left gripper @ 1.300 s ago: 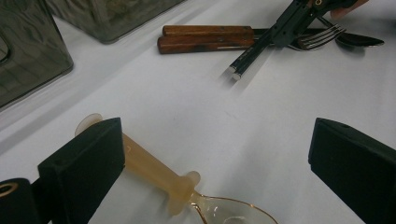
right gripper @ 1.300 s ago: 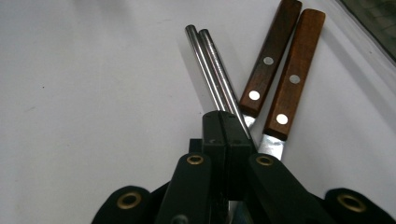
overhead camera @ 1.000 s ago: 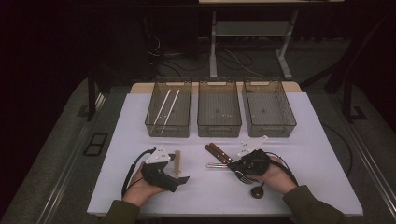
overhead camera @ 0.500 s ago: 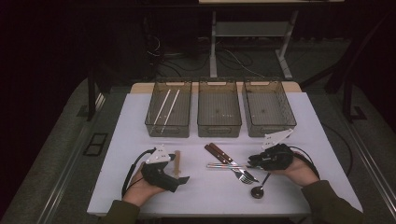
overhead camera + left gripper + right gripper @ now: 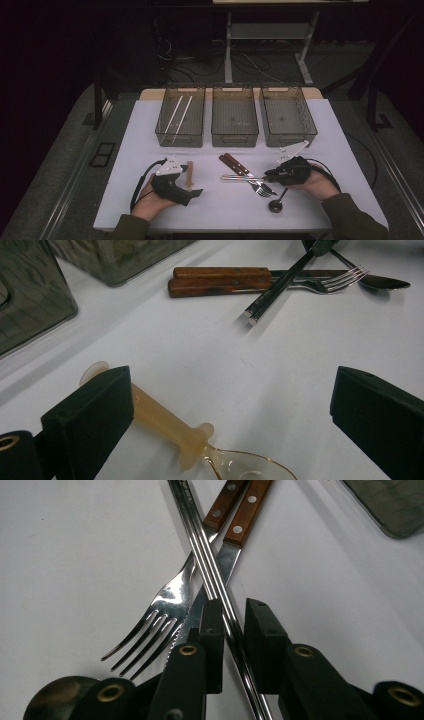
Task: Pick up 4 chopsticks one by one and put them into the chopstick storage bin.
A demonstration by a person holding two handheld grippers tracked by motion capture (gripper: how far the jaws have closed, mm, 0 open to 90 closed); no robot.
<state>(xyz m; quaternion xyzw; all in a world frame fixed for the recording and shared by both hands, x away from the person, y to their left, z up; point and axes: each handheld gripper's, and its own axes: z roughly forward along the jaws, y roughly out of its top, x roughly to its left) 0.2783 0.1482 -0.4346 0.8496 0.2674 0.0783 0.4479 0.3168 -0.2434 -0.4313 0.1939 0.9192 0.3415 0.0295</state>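
A pair of steel chopsticks (image 5: 242, 177) lies across two wooden-handled knives (image 5: 234, 162) and a fork (image 5: 260, 189) at the table's front middle. My right gripper (image 5: 268, 176) has its pads (image 5: 212, 625) against the chopsticks' (image 5: 207, 565) right end; its jaws have just been opening a little, with the chopsticks between them. A dark spoon (image 5: 276, 202) lies just in front of it. At front left my left gripper (image 5: 192, 180) rests open on the table. A beige-handled spoon (image 5: 165, 420) with a clear bowl lies loose between its wide jaws.
Three clear bins stand in a row at the back: the left bin (image 5: 162, 132) holds two white sticks (image 5: 177, 114), beside it the middle bin (image 5: 235, 137) and the right bin (image 5: 311, 131). The table's front edge (image 5: 225, 227) is close to both hands.
My right gripper has drawn back to the right, from over the cutlery pile to the chopsticks' right end. The left gripper and the cutlery have stayed put.
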